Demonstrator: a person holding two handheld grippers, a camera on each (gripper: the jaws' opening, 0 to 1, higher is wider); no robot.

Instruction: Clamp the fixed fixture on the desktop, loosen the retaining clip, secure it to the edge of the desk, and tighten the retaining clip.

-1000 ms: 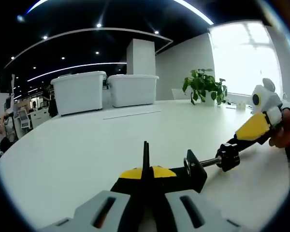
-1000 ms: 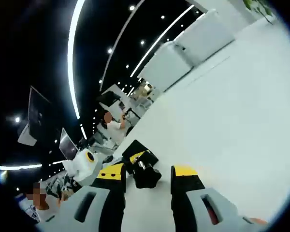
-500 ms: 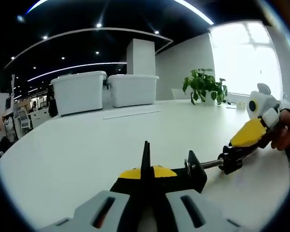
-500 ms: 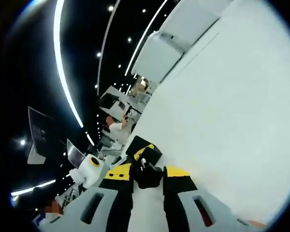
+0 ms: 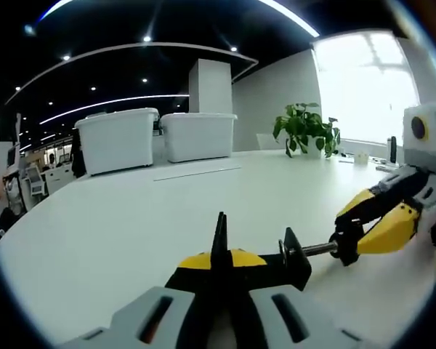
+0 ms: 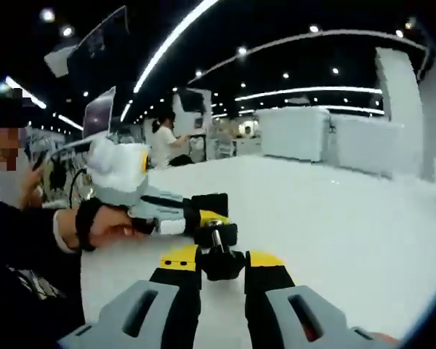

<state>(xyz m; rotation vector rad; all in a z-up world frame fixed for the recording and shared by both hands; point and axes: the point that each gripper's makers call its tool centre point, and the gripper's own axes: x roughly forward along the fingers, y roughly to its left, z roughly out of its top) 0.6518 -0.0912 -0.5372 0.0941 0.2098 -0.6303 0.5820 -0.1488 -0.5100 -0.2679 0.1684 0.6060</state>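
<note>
Both grippers hold the clamp fixture on the desk.
Left gripper (image 5: 219, 265) closed on the fixture (image 5: 276, 263); its screw runs sideways toward the right gripper (image 6: 219, 260), pinching the knob (image 6: 219, 263).

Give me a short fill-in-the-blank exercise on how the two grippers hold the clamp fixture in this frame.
1. The left gripper is shut on the clamp's black ____.
2. The right gripper grips the black ____ at the end of the screw.
3. The clamp fixture rests on a ____ desk.
4. Behind the desk stand two white ____.

Missing words: body; knob; white; bins
</note>
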